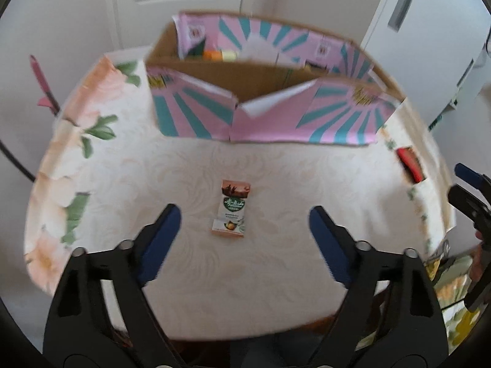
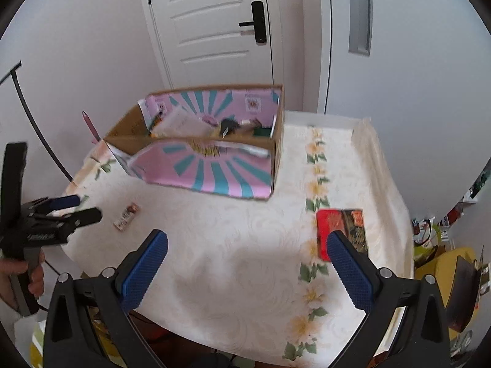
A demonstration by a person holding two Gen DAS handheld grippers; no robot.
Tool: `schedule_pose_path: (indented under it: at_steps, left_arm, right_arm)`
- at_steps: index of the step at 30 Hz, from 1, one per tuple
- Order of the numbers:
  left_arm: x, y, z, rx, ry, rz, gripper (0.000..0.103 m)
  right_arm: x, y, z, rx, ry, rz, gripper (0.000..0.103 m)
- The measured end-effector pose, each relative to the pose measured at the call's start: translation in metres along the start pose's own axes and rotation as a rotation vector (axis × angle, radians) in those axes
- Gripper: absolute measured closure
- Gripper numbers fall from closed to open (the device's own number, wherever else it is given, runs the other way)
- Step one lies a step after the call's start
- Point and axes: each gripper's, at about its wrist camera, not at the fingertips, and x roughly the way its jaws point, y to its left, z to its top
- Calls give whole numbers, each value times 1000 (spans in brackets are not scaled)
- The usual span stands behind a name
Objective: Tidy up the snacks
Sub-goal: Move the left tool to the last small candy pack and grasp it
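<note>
A small snack packet (image 1: 231, 208) with a green label lies flat on the floral tablecloth (image 1: 122, 165), between the spread fingers of my left gripper (image 1: 244, 211) and a little ahead of them. That gripper is open and touches nothing. The same packet (image 2: 127, 216) shows in the right wrist view, just beyond the left gripper (image 2: 76, 208). My right gripper (image 2: 247, 236) is open above the cloth. A red and dark snack packet (image 2: 340, 230) lies beside its right finger, partly hidden by it. The red packet (image 1: 409, 162) sits near the table's right edge.
A pink and teal cardboard box (image 1: 196, 113) (image 2: 214, 171) stands open at the back of the table with several snacks inside. A white door (image 2: 214, 30) and wall are behind it. A hand (image 2: 30, 276) holds the left gripper's handle. More packets lie off the table's right side (image 2: 429, 230).
</note>
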Motion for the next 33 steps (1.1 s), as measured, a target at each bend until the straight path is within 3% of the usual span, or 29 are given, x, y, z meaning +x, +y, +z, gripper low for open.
schedule_pose_path:
  at_steps: [3,8,15,19,27,33]
  left_arm:
    - [26,6,-3,18,23,-4,30]
    - [44,10,-5,33,39,-12,30]
    - [48,5,-6,96,35,14,49]
    - [47,3,-8,119,29,26,53]
    - [46,4,-7,138,39,30,79]
    - [49,3,-3,142,48,11,81]
  right_arm:
    - [11,7,-20,-7,-8,-11,0]
    - [24,16,-37,-3,-7,-16,0]
    - [40,15,-38,29,12,-13,0]
    - [43,14,-38,36,12,-14,0]
    - [46,11,-34,34,17,-21,0]
    - [49,10,-31,30,20,-19,0]
